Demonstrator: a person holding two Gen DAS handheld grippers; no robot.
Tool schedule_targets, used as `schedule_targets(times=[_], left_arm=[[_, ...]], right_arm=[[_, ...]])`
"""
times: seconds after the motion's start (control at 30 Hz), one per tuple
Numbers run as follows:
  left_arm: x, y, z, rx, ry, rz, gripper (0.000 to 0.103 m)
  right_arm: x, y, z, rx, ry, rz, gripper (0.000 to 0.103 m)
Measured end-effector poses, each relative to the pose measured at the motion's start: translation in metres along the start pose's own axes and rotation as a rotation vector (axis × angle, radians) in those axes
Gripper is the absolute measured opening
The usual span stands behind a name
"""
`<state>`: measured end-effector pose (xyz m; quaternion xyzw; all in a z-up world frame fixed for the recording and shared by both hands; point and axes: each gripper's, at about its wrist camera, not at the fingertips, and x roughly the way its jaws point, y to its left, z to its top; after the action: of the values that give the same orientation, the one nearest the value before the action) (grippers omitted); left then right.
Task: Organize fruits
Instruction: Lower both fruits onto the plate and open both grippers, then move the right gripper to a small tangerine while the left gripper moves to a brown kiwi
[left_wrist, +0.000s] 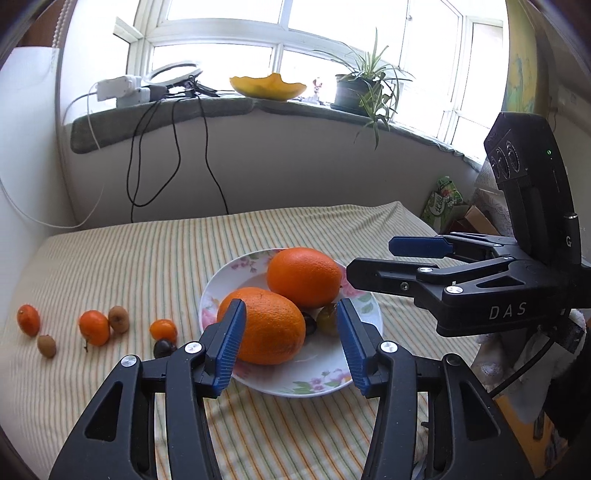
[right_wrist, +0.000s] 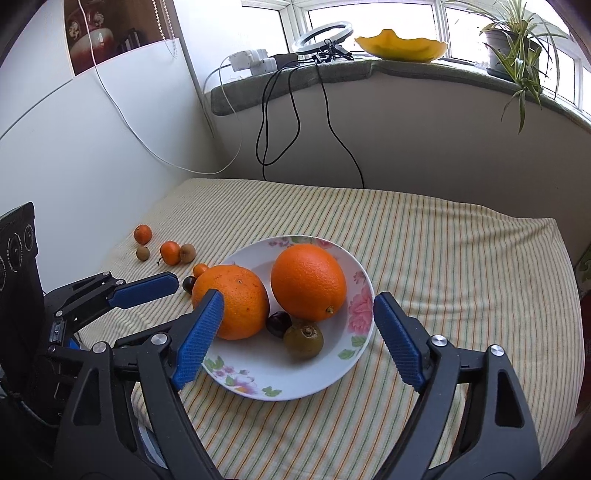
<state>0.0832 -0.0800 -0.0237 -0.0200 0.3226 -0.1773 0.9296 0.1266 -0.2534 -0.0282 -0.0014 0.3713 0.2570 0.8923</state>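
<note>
1. At the far left of the striped cloth (left_wrist: 147, 258), a small mandarin (left_wrist: 28, 319) lies alone, with a brown kiwi-like fruit (left_wrist: 46, 345) just beside it.
2. Next along, a second mandarin (left_wrist: 94, 327) touches another brown fruit (left_wrist: 119, 319).
3. Nearer the plate, a third mandarin (left_wrist: 163, 329) sits just behind a dark cherry (left_wrist: 164, 348), both on the cloth near the plate's left rim.
4. The left tongs (left_wrist: 291, 345) hang spread above the near side of the plate; the near orange shows between the blue pads (left_wrist: 229, 343), but neither pad presses on it.
5. The floral plate (right_wrist: 258, 384) rests on the bench and holds two oranges: the left orange (right_wrist: 236, 301) lies on the plate's left edge, and the right orange (right_wrist: 308, 282) sits just beside it, further in.
6. In front of the oranges, a dark cherry-like fruit (right_wrist: 277, 323) and a greenish-brown fruit (right_wrist: 303, 340) lie in the plate, touching each other.
7. The right tongs (right_wrist: 295, 341) stand wide apart over the plate, one pad in front of the left orange and the other past the plate's right rim, gripping nothing.
8. On the windowsill behind, a yellow dish (left_wrist: 268, 86) stands left of a potted plant (left_wrist: 364, 83).
</note>
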Motion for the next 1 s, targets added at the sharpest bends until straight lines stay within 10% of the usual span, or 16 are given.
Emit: schedule_targets(times=[1.0], left_arm=[[-0.036, 0.178, -0.042, -0.259, 0.019, 0.284, 0.049]], right_arm=[[0.094, 0.132, 0.059, -0.257, 0.13, 0.187, 0.076]])
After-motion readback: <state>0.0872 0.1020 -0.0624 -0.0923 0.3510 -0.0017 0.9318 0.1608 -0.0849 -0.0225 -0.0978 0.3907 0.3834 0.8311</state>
